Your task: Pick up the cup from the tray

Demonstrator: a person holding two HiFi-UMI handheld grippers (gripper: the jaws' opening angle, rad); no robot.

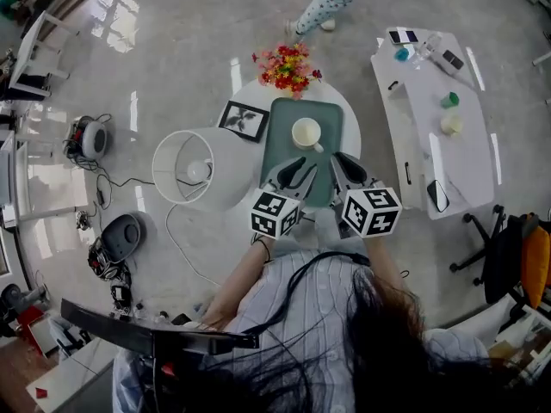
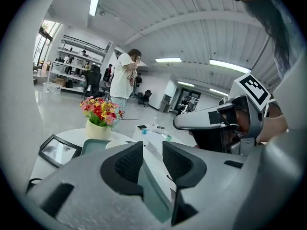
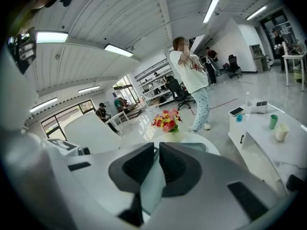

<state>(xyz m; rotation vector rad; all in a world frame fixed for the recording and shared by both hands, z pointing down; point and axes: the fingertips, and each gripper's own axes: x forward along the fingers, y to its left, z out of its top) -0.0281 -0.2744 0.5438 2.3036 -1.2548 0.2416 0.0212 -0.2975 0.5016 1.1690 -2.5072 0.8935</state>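
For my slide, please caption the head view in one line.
Left tongs and right tongs hover over the near end of the green tray, short of the white cup.

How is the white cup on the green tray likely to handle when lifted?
The cup looks like glazed ceramic: probably rigid, slippery and breakable. It stands upright and wide-mouthed on the tray, so tipping seems unlikely. It looks empty, so probably light.

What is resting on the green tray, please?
A single white cup stands on the tray, towards its far end. The tray's near end is covered by the left claw and right claw, so anything there cannot be seen.
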